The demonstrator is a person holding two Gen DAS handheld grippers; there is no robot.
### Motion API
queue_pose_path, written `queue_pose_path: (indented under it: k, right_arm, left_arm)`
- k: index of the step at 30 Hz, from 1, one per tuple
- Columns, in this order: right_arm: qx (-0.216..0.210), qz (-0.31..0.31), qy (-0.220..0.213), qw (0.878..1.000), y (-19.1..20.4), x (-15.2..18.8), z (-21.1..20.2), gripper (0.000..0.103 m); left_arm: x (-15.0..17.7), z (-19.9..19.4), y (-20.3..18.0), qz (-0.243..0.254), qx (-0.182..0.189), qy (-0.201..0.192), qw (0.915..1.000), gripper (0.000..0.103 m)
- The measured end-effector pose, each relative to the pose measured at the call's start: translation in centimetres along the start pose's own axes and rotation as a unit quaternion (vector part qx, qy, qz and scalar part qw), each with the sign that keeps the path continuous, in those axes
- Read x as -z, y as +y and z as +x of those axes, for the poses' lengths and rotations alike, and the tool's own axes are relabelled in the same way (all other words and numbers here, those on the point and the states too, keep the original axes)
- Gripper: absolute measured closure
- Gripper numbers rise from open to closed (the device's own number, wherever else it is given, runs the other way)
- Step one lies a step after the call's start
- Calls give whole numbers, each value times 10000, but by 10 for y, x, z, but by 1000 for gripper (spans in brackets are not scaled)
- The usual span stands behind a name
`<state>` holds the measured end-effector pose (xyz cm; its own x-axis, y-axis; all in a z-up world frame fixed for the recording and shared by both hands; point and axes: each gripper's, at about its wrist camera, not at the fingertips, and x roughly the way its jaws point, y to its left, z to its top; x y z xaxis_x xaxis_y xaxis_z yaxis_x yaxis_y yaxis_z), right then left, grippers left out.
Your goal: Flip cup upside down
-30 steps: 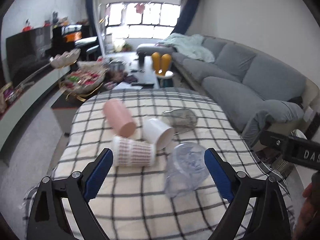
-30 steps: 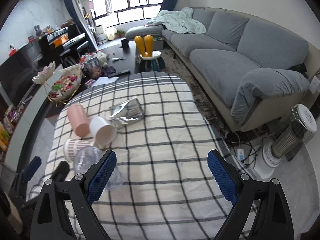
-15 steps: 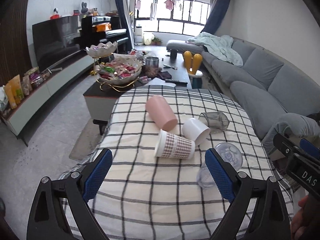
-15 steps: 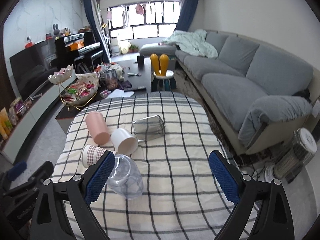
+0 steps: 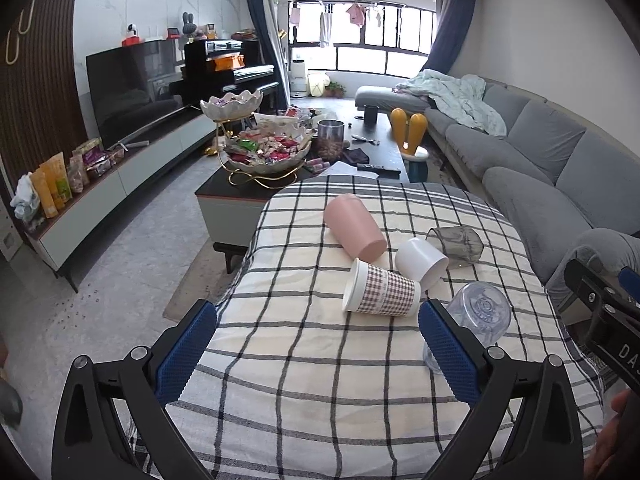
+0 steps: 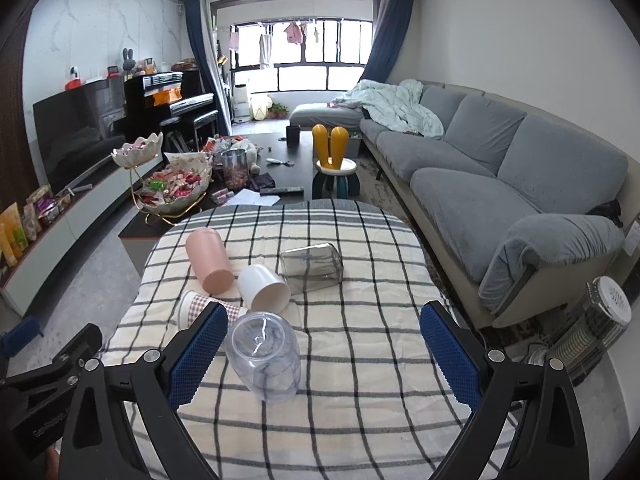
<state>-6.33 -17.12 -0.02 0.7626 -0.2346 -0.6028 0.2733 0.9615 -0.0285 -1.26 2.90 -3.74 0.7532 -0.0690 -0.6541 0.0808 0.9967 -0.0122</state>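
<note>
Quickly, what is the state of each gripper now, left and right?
Left gripper: open, holding nothing.
Right gripper: open, holding nothing.

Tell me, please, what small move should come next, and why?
Probably ease the right gripper forward and left toward the clear cup. That cup lies on its side on the checked cloth, nearest of the five, beside the gripper's left finger rather than between the fingers. Both grippers are open and hold nothing.
</note>
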Motion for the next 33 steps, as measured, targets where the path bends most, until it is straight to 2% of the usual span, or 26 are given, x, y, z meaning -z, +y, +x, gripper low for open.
queue_pose_path:
  k: [33]
  right_arm:
    - [-37,14,-43,10000,-1,-1,-4,5]
  left_arm:
    - [-1,-6,-4,77,-40,-58,9999,0]
